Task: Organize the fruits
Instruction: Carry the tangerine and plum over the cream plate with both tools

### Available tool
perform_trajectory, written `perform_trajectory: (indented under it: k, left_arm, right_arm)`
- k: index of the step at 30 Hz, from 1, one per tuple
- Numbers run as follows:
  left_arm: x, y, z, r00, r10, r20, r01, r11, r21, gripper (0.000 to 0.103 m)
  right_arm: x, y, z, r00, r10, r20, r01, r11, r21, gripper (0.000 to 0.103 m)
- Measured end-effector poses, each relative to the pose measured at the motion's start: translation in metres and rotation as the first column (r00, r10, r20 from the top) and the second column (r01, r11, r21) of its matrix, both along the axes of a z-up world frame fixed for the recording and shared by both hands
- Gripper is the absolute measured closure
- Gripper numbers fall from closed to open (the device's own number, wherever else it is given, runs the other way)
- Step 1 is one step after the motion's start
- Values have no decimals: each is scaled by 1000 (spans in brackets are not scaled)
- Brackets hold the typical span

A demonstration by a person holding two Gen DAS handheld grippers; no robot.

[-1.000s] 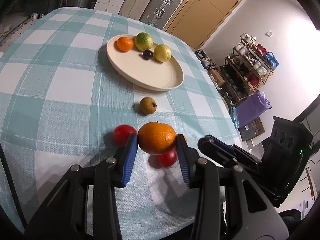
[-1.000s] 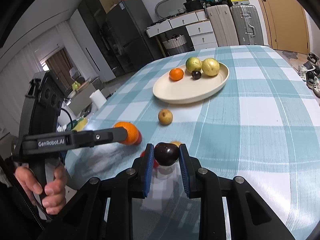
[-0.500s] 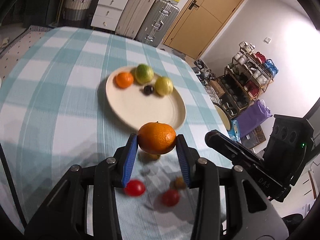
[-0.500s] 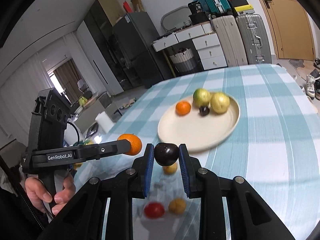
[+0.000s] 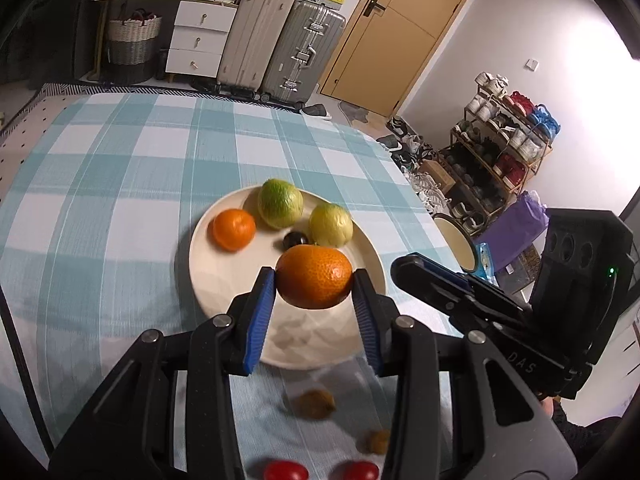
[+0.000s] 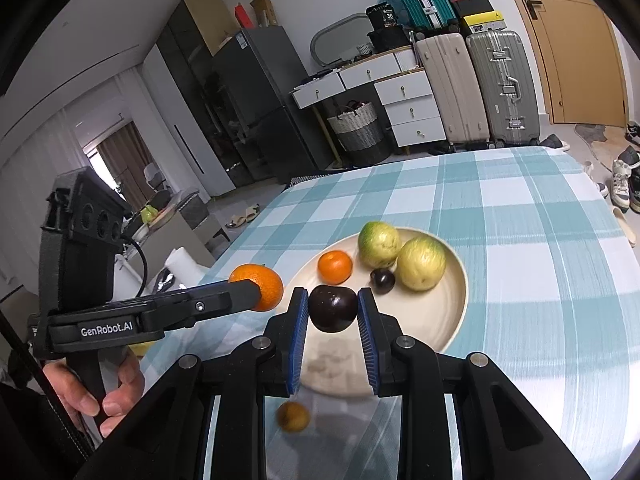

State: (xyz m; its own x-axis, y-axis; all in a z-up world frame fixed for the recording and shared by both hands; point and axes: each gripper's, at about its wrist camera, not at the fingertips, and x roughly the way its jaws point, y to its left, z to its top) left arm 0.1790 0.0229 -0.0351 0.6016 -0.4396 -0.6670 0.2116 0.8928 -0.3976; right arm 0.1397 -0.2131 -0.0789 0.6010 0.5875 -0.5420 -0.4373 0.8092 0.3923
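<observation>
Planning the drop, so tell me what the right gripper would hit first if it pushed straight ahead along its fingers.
The right gripper, shut on a dark plum, points over the cream plate. Straight ahead, the small dark plum looks first in line, just before the two green-yellow fruits; height above the plate is unclear, so it might pass over.

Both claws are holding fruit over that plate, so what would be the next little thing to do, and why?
Probably lower and open. The left gripper is shut on the orange, the right gripper on the dark plum, and both hang above a bare part of the cream plate, near the fruit already resting there.
</observation>
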Motion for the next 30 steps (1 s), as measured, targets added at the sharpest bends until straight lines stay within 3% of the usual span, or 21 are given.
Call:
perform_trajectory:
  k: [13, 30]
  left_arm:
    - [64, -6, -36, 997, -7, -73, 8, 1000, 26, 67]
    - [90, -12, -53, 995, -12, -99, 16, 999, 37, 67]
  right_arm:
    - [47, 22, -29, 1000, 0, -26, -3, 994, -109, 77]
    - [58, 30, -42, 999, 2, -51, -9, 991, -130, 76]
